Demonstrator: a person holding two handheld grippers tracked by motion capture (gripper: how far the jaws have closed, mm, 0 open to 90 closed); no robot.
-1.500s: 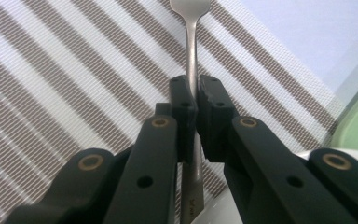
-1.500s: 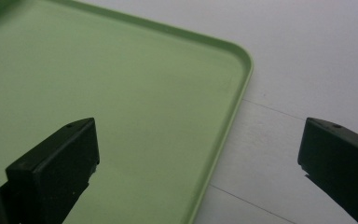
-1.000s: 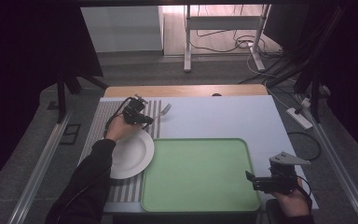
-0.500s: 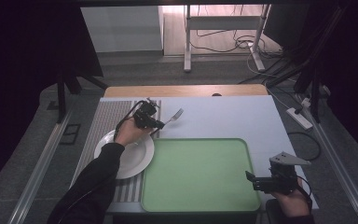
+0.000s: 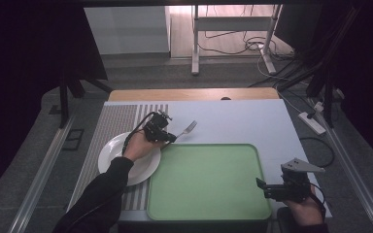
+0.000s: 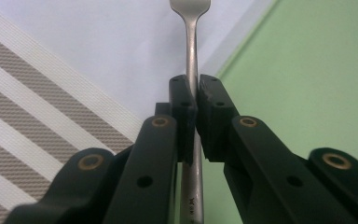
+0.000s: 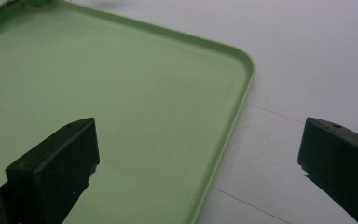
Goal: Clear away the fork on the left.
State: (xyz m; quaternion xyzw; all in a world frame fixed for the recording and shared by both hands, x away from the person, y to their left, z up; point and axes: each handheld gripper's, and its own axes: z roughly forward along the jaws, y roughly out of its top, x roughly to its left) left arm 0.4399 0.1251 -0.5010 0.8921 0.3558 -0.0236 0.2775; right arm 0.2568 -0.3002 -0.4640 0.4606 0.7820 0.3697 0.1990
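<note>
left gripper (image 6: pixel 192 100) clamping tight on fork (image 6: pixel 191 42) handle | fork hanging just beyond green tray (image 5: pixel 209 213) far-left corner, tines pointing away from tray | right gripper (image 5: pixel 263 187) gaping wide, holding nothing, hovering over tray's near-right corner

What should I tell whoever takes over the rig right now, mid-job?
Left gripper: shut on the fork, gripping its handle, tines pointing away, held near the far-left corner of the green tray.
Right gripper: open, holding nothing, at the tray's near-right corner.
White plate: on the striped mat, left of the tray.
Done: fork picked up.
Left: probably setting the fork down, perhaps on the tray; the tray has nothing on it so far.
</note>
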